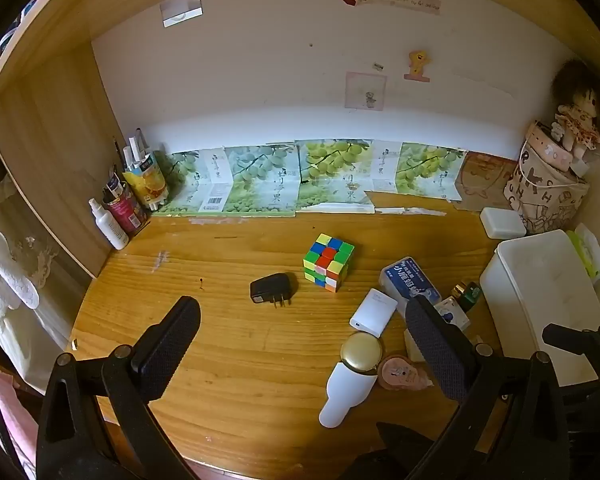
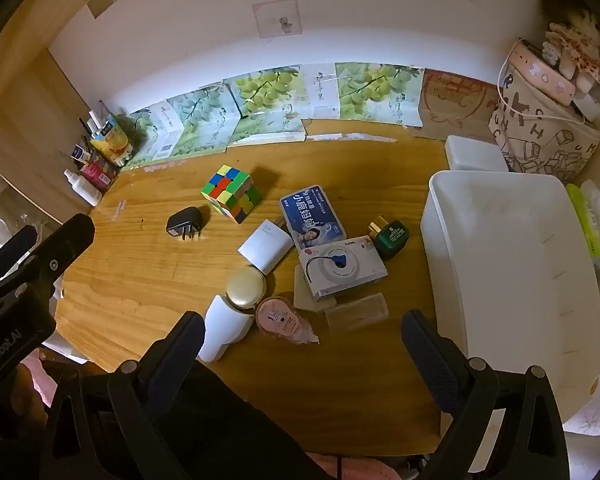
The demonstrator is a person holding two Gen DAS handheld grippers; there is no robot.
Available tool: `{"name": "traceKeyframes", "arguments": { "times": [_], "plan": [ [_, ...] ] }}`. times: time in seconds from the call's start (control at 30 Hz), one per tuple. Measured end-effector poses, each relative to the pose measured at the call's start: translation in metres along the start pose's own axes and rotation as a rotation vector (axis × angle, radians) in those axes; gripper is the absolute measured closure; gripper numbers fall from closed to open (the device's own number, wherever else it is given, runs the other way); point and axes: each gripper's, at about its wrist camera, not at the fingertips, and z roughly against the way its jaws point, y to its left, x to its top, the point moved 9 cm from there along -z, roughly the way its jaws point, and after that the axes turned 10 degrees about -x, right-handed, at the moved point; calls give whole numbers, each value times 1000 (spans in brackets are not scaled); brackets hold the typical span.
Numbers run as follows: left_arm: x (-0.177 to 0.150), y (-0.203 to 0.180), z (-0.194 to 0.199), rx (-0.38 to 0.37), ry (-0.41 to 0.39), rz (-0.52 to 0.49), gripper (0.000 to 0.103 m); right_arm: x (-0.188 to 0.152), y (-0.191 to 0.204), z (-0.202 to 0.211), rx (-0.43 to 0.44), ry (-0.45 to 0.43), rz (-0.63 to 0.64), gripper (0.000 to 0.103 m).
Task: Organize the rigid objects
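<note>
Loose rigid items, wooden desk [image 2: 140, 280]:
- scrambled multicoloured puzzle cube [image 2: 231, 193], mid-desk
- black wall-plug charger [image 2: 185, 222] beside it, prongs toward the viewer
- white power adapter block [image 2: 265, 251], blue medicine box [image 2: 313, 218], green gold-capped bottle [image 2: 390, 236], white bottle with gold round cap [image 2: 232, 316] lying down — clustered near the large white plastic bin [image 2: 512, 272], probably their destination; nothing visible inside it.

Left gripper [image 1: 300, 332] and right gripper [image 2: 302, 338]: fingers spread wide, empty, above the desk's near edge — nothing picked yet.
</note>
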Motion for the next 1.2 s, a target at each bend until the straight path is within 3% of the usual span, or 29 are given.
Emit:
{"name": "traceKeyframes", "arguments": {
  "times": [1.2],
  "plan": [
    [5,1,-3,-54,-5,-3,1,1,5,-8,2,8,-11,4]
  ]
}}
